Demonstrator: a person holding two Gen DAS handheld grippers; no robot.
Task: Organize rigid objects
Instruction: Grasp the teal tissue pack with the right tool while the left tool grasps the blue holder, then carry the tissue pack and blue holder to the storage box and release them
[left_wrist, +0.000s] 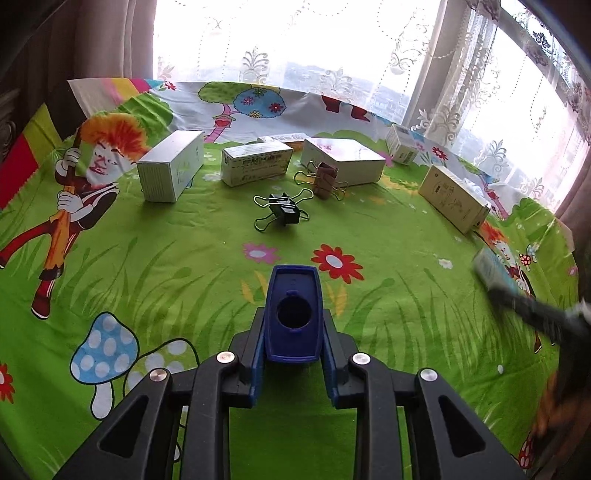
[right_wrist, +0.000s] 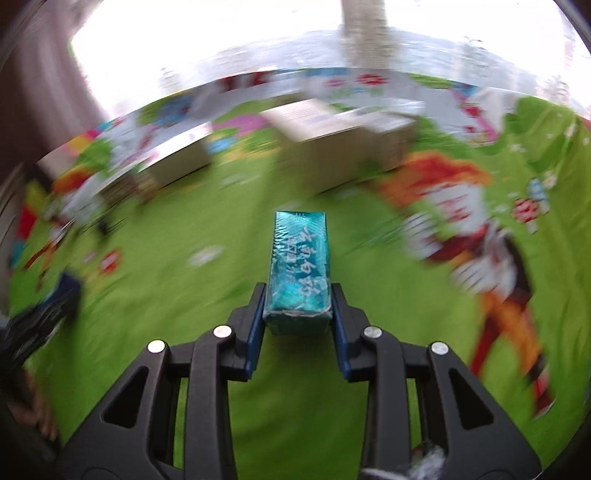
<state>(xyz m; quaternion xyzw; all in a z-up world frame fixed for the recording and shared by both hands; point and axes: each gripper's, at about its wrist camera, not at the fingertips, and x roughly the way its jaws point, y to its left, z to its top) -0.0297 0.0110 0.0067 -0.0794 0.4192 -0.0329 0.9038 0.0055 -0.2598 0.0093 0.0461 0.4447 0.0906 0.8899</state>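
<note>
My left gripper (left_wrist: 293, 325) is shut on a dark blue plastic piece (left_wrist: 293, 314) with a round hole, held above the green cartoon cloth (left_wrist: 184, 258). My right gripper (right_wrist: 298, 306) is shut on a teal foil-wrapped box (right_wrist: 299, 266); that view is motion-blurred. The right gripper with the teal box also shows blurred at the right edge of the left wrist view (left_wrist: 495, 269). A black binder clip (left_wrist: 282, 212) and a brown binder clip (left_wrist: 325, 181) lie on the cloth ahead of the left gripper.
Several cardboard boxes stand in an arc at the back: a white one (left_wrist: 170, 170) at left, a printed one (left_wrist: 256, 162), a large white one (left_wrist: 347, 160), a beige one (left_wrist: 454, 197) at right. Curtained windows lie behind. Blurred boxes (right_wrist: 332, 140) show in the right wrist view.
</note>
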